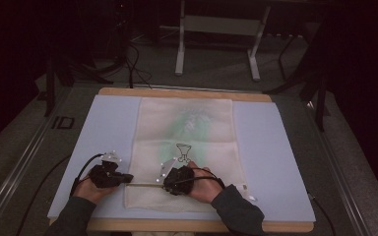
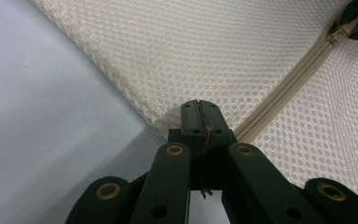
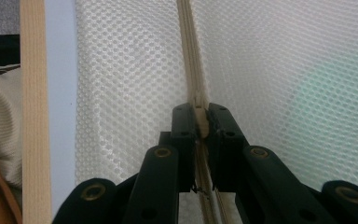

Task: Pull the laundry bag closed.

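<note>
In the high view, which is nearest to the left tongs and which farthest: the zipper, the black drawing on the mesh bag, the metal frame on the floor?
1. Zipper, just right of the left tongs.
2. Black drawing, mid-bag, farther right.
3. Metal frame, beyond the table.

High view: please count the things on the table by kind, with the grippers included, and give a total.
Mesh bag with a zipper: 1
Blue mat under it: 1
Grippers: 2, the left gripper shut on the bag's edge, the right gripper shut on the zipper pull
Total: 4
</note>
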{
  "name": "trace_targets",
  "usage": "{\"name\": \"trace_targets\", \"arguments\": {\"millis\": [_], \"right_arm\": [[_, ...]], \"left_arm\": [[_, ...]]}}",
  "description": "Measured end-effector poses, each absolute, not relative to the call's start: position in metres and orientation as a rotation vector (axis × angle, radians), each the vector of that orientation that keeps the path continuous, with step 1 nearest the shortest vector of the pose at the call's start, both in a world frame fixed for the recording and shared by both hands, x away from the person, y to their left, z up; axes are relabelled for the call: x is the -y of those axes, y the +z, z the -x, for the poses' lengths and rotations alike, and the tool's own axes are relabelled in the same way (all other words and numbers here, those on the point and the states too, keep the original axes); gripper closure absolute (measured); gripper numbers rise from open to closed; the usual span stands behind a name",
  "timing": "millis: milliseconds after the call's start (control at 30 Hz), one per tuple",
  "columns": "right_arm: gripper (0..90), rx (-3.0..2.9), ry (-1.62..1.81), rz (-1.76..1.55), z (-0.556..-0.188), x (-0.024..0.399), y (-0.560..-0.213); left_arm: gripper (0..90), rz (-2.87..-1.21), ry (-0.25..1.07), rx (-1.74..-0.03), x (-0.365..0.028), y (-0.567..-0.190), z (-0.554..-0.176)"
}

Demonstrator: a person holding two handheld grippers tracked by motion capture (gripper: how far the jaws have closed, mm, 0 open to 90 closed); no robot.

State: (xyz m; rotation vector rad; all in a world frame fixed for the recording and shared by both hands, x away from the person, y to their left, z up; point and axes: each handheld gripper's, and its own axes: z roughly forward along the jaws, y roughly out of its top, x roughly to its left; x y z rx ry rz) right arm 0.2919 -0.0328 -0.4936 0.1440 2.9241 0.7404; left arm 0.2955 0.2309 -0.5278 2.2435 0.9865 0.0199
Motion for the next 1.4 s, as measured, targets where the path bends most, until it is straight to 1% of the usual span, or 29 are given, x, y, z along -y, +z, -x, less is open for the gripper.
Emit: {"name": "trace_targets", "arguments": {"millis": [1400], "right_arm": [[82.1,-2.887,0.763,-0.178,-0.288,0.072,-0.484]], "left_arm": [[90.0,-2.241,0.016,-0.988,-0.232,-0.528,-0.296]]}}
